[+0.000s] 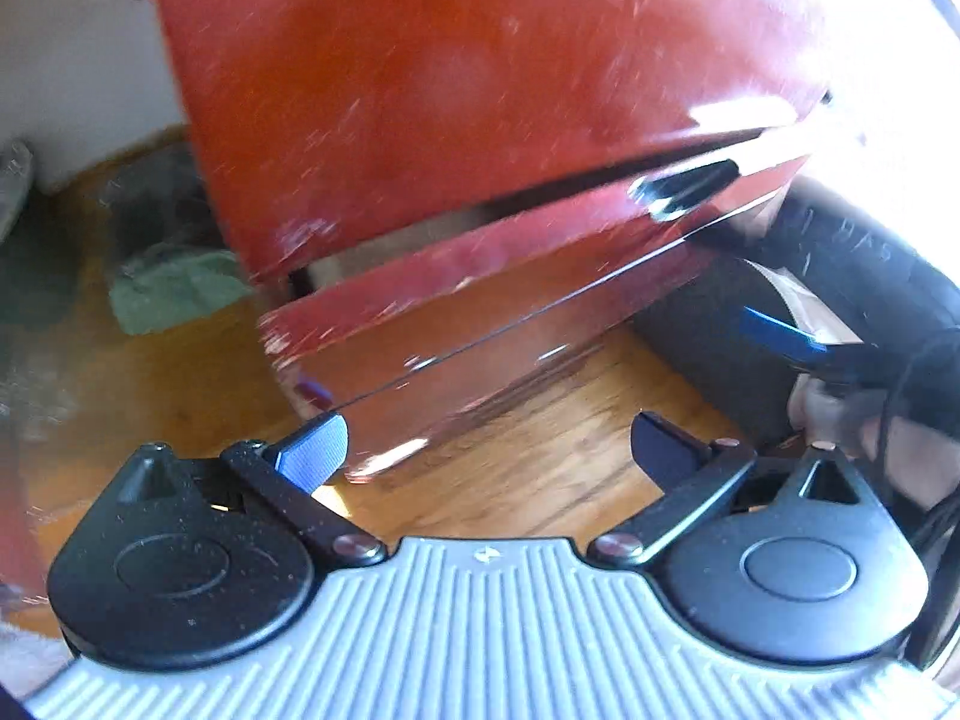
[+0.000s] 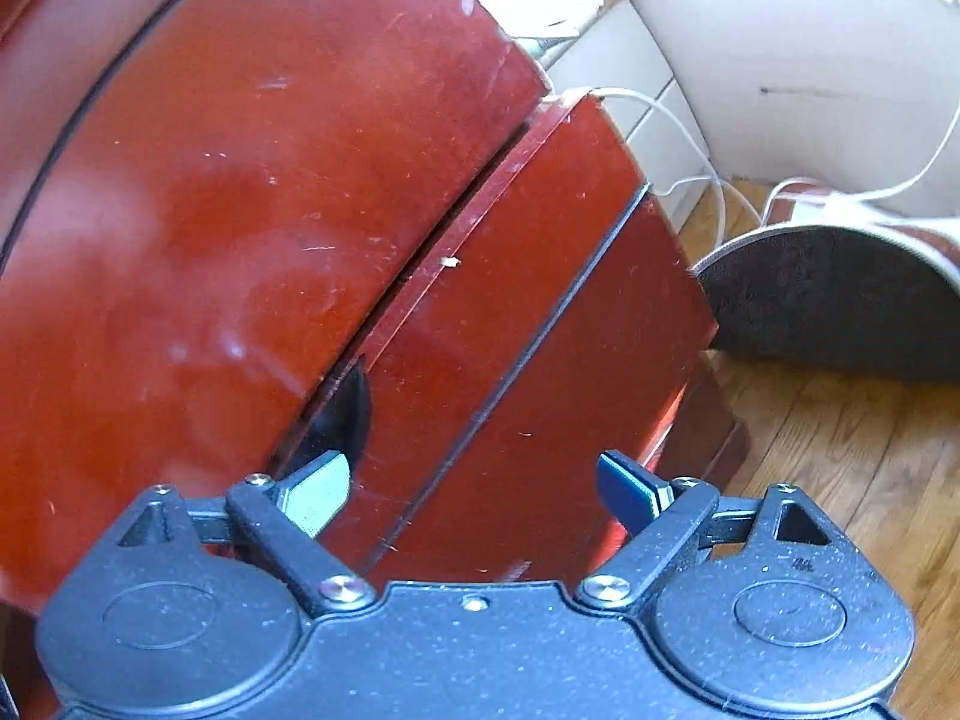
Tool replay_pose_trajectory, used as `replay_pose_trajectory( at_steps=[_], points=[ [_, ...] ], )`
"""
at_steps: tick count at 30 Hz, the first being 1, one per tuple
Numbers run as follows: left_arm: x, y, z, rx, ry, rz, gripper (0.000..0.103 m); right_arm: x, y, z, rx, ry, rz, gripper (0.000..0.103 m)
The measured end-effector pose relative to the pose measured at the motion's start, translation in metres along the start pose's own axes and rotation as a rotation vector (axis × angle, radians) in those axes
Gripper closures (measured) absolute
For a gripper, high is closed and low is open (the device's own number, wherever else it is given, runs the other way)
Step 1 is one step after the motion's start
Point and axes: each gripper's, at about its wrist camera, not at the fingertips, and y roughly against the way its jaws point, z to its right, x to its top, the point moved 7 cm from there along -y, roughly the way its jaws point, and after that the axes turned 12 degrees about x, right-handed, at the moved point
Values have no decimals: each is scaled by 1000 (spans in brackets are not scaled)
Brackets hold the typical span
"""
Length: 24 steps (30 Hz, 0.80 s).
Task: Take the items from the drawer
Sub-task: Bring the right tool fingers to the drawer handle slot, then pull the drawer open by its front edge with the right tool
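Observation:
A glossy red cabinet [image 1: 456, 90] fills both views. Its lower drawer [image 1: 480, 282] stands slightly pulled out, with a dark gap above it and a dark cut-out handle [image 1: 690, 183]. My left gripper [image 1: 489, 450] is open and empty, a little in front of the drawer's lower edge. In the right wrist view the drawer front [image 2: 528, 324] and its handle notch [image 2: 348, 408] lie just ahead of my right gripper [image 2: 474, 486], which is open and empty, its left finger close to the notch. The drawer's contents are hidden.
Wooden floor [image 1: 528, 468] lies below the cabinet. A green cloth [image 1: 174, 288] lies on the floor at left. A dark round speaker [image 2: 840, 300] stands right of the cabinet, with white cables [image 2: 708, 180] and a white wall behind. The other gripper [image 1: 840, 354] shows at right.

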Motion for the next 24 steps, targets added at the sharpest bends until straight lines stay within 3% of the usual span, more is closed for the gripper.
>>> replay_pose_trajectory(
  at_steps=[1, 2, 4, 6, 7, 10, 14, 17, 18, 21, 24],
  points=[
    [-3, 1, -1, 19, -26, -3, 0, -6, 1, 10, -100, 37, -48, 32],
    [-4, 4, -1, 15, -46, 0, 0, -12, 4, 19, -154, 44, -79, 38],
    [-7, 26, 1, -19, -74, 32, 0, -21, 20, 33, 75, -171, -22, 38],
    [-5, 46, -5, -28, -88, 101, 0, -18, 40, 39, 239, -359, 78, 34],
    [-6, 53, -9, -19, -86, 142, 0, -13, 47, 36, 294, -396, 120, 33],
    [8, 65, -18, -21, -27, 241, 0, 8, 55, 13, 358, -360, 141, 29],
    [22, 74, -16, -57, -39, 338, 0, 46, 53, -12, 289, -212, 151, 24],
    [23, 54, -9, -30, -64, 280, 0, 62, 49, -19, 206, -181, 142, 20],
    [24, 47, -7, -38, -63, 264, 0, 64, 48, -17, 135, -168, 135, 17],
    [24, 45, 12, -71, -104, 287, 0, 68, 45, -8, 13, -145, 103, 15],
    [22, 47, 29, -63, -177, 333, 0, 64, 43, 4, 31, -161, 89, 10]
  ],
)
